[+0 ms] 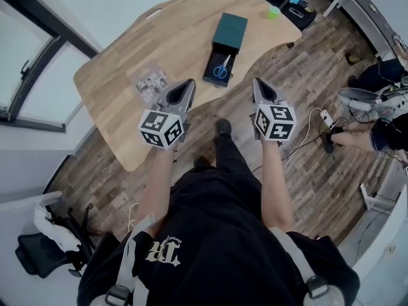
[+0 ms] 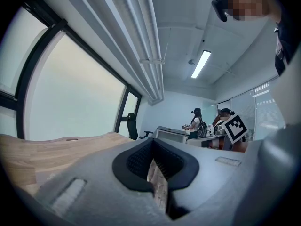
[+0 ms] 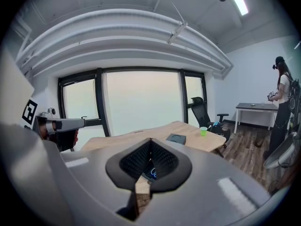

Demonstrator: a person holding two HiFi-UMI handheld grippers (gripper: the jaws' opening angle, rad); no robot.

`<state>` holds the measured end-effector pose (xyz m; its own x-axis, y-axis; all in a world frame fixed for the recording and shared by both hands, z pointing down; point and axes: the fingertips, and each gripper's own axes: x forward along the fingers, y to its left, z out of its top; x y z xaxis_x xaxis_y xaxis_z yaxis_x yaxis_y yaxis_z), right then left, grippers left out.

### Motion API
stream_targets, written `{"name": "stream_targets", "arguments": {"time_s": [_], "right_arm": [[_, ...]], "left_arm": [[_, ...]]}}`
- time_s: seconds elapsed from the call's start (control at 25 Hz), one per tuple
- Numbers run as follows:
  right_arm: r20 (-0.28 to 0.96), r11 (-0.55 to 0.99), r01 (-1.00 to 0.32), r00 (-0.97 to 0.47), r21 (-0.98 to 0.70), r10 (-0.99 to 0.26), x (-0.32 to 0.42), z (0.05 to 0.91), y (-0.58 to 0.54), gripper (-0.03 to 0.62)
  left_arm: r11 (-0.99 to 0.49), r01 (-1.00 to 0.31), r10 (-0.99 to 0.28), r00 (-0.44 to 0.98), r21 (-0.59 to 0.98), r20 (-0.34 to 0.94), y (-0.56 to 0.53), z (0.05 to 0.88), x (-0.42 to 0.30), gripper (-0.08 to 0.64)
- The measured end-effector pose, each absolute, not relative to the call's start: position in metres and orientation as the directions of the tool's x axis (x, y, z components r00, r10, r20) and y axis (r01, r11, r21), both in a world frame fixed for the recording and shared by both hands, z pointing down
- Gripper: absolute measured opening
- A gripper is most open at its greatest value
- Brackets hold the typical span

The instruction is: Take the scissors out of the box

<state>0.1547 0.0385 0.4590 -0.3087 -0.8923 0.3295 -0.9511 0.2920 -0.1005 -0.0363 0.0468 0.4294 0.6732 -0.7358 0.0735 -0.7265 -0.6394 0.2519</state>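
Blue-handled scissors point(image 1: 221, 69) lie in an open dark box point(image 1: 213, 59) on the wooden table point(image 1: 127, 50). The box's teal lid point(image 1: 229, 30) rests just beyond it. My left gripper point(image 1: 189, 83) hovers at the table's near edge, left of the box, with its jaws shut and nothing in them. My right gripper point(image 1: 257, 81) is held over the floor to the right of the box, also shut and empty. In the right gripper view a bit of the blue scissors point(image 3: 152, 173) shows through the slot behind the closed tips point(image 3: 150, 142). The left gripper view looks level across the table top point(image 2: 56, 147).
A clear plastic bag of small items point(image 1: 152, 83) lies on the table left of my left gripper. A green cup point(image 1: 273, 13) stands near the far table edge beside a black chair point(image 1: 292, 8). Cables point(image 1: 315, 123) and seated people point(image 1: 382, 107) occupy the floor at right.
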Motion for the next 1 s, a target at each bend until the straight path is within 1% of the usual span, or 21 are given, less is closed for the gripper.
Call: {"name": "stream_targets", "arguments": {"time_s": [0.48,0.76,1.0], "right_arm": [[0.346,0.32,-0.942,-0.334,-0.101,-0.876,0.15,0.457,-0.015,0.005],[0.377,0.311,-0.942,-0.337,-0.13,-0.863,0.16,0.477,-0.051,0.005],[0.386,0.332,-0.93,-0.367,-0.155,-0.846,0.157,0.487,-0.093,0.005]], "left_arm": [[-0.616,-0.741,-0.752,0.654,0.269,0.08,-0.004,0.428,-0.039,0.002],[-0.61,-0.739,-0.741,0.66,0.286,0.127,-0.038,0.449,-0.026,0.002],[-0.6,-0.751,-0.744,0.65,0.274,0.152,-0.078,0.452,-0.022,0.002]]}}
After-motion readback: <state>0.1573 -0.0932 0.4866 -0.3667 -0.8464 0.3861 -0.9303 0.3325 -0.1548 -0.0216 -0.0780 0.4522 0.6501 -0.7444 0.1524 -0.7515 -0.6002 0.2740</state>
